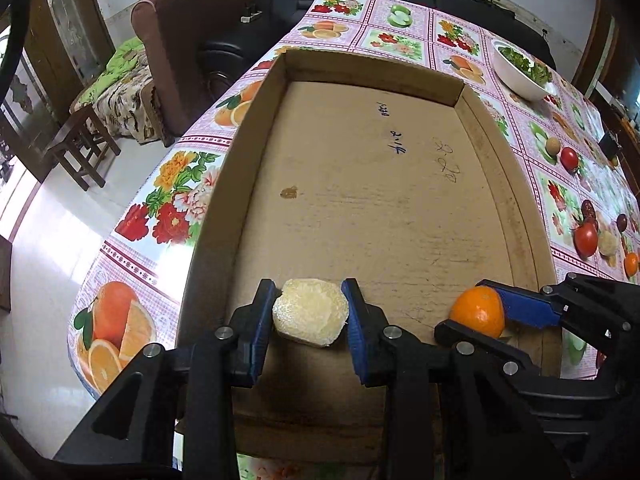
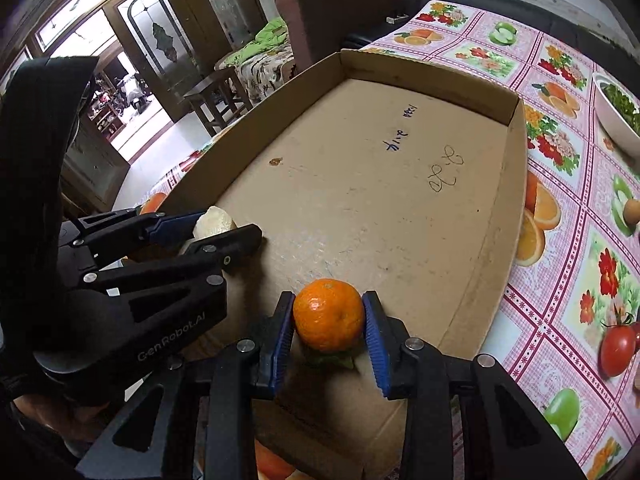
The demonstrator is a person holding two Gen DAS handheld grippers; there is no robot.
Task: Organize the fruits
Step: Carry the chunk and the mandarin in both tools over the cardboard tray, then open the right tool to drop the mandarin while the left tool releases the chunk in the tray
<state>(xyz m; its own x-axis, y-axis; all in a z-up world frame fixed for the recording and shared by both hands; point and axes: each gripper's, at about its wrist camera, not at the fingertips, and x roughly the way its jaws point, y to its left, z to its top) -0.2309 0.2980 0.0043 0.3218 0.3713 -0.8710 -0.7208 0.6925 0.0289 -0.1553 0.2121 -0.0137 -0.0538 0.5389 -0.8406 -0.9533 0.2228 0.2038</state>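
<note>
Left gripper [image 1: 310, 312] jaws pinching peeled citrus [image 1: 310, 312]; right gripper [image 2: 329, 316] jaws pinching tangerine [image 2: 329, 314], both low over cardboard tray [image 1: 256, 128], seemingly for side-by-side placement.

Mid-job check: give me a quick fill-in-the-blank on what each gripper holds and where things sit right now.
1. The left gripper holds a pale peeled ____ fruit.
2. The right gripper is closed on a round ____ tangerine.
3. Both fruits are over the shallow brown ____ tray.
4. The white bowl holds ____ greens.

Missing: citrus; orange; cardboard; leafy
</note>
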